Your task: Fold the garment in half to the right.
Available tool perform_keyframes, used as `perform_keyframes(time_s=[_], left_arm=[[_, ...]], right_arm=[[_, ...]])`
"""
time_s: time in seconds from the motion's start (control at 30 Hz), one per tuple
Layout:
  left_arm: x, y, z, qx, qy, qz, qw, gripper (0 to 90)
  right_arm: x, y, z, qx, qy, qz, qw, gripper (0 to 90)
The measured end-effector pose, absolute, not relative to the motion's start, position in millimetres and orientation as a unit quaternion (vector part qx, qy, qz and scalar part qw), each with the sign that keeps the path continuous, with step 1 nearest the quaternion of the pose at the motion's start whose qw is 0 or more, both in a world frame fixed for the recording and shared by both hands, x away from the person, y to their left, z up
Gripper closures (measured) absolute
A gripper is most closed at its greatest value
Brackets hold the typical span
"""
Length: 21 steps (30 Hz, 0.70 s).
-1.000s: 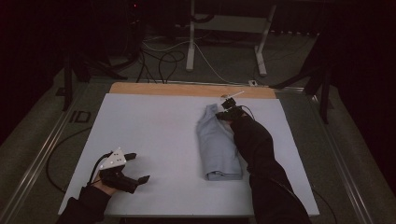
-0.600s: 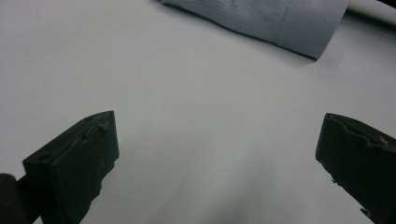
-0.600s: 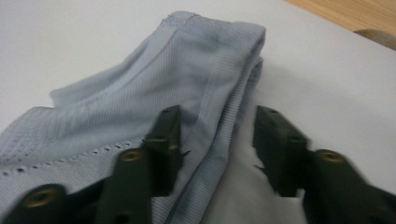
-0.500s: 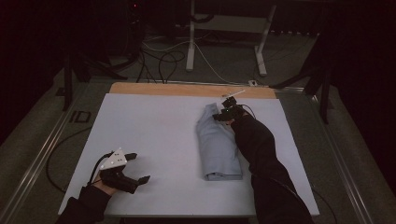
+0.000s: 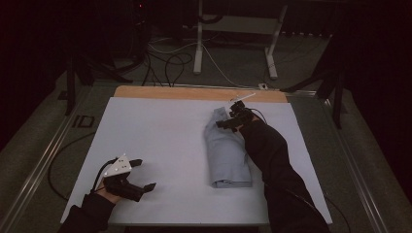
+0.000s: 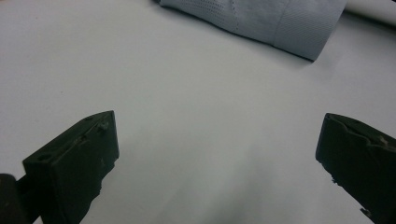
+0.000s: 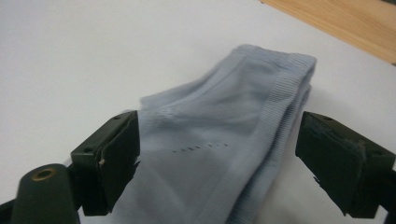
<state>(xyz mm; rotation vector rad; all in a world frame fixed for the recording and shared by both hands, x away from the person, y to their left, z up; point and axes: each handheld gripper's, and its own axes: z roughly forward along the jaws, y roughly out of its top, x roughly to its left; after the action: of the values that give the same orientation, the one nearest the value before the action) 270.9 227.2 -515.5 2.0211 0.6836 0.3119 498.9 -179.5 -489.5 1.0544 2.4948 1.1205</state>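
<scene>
Folded cloth [image 5: 226,153], pale blue knit, lying on the white table [image 5: 160,145] as a long narrow bundle; all places here are given relative to it. My right gripper [image 5: 228,122] hangs just over its far end, near the wooden strip [image 5: 194,93] along the table's far edge. Its jaws have just been opening and now stand wide, released, with the fabric below and between them but not pressed by either pad [image 7: 116,158]. My left gripper [image 5: 141,174] rests well apart from the cloth, toward my near-left side, jaws likewise spread on nothing; in the left gripper view the near end of the bundle [image 6: 261,18] lies far ahead of them.

I judge the cloth light, limp and several layers thick: it will sag and unfold if lifted by a single layer. The ribbed hem [image 7: 275,100] at the far end looks the firmest hold. I would pinch through all layers at a corner there, and take the near end with the other gripper to keep the fold.
</scene>
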Motion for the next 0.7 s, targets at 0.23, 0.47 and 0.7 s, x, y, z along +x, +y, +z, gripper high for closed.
perform_keyframes(time_s=[0.23,0.47,0.7], left_arm=[[269.6,227.0,-514.3,0.827,0.275,0.128,0.474,0.6],[269.4,227.3,-513.9,0.827,0.274,0.129,0.474,0.6],[269.1,227.0,-514.0,0.826,0.275,0.128,0.475,0.6]], right_arm=[[483.3,-180.2,-477.1,0.347,0.845,0.395,0.102,14.4],[464.5,-183.0,-464.8,0.323,0.851,0.404,0.090,14.4],[440.9,-181.6,-456.6,0.293,0.859,0.411,0.083,13.8]])
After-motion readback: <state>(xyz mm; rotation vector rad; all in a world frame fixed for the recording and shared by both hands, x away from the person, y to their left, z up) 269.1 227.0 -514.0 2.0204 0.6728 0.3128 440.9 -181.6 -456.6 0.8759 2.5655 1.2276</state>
